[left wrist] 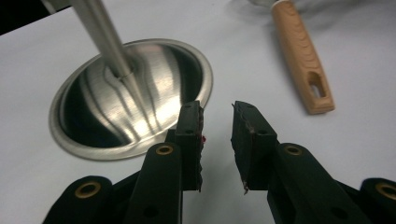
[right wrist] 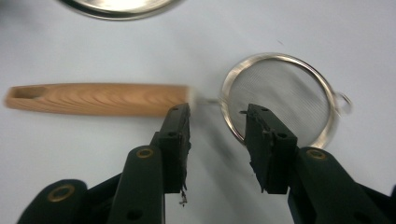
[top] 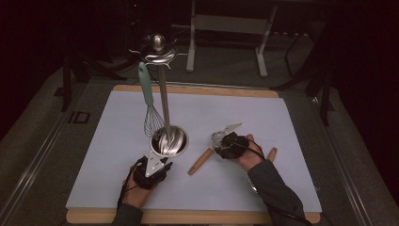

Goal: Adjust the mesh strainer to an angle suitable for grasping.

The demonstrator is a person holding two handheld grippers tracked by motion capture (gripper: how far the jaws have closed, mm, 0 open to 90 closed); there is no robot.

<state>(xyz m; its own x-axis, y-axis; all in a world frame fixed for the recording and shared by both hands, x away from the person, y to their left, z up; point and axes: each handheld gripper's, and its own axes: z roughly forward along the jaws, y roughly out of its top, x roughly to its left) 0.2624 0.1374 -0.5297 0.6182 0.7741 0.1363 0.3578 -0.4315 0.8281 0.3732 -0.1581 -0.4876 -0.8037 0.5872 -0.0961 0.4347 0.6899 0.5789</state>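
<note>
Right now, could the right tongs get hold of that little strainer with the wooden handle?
Probably yes. The right tongs are open just above the strainer, jaws either side of where its wooden handle meets the mesh ring, with nothing between them.

The black two-jaw left tool [top: 151, 170] sits low near the counter's front edge, its jaws parted and empty. The black two-jaw right tool [top: 229, 145] is held farther forward, jaws likewise parted, with the dark-sleeved right forearm [top: 274, 188] angling in from the bottom.

A teal-handled whisk [top: 149, 101] hangs from the steel stand [top: 163, 101]; a second wooden handle [top: 272, 154] lies apart.
</note>
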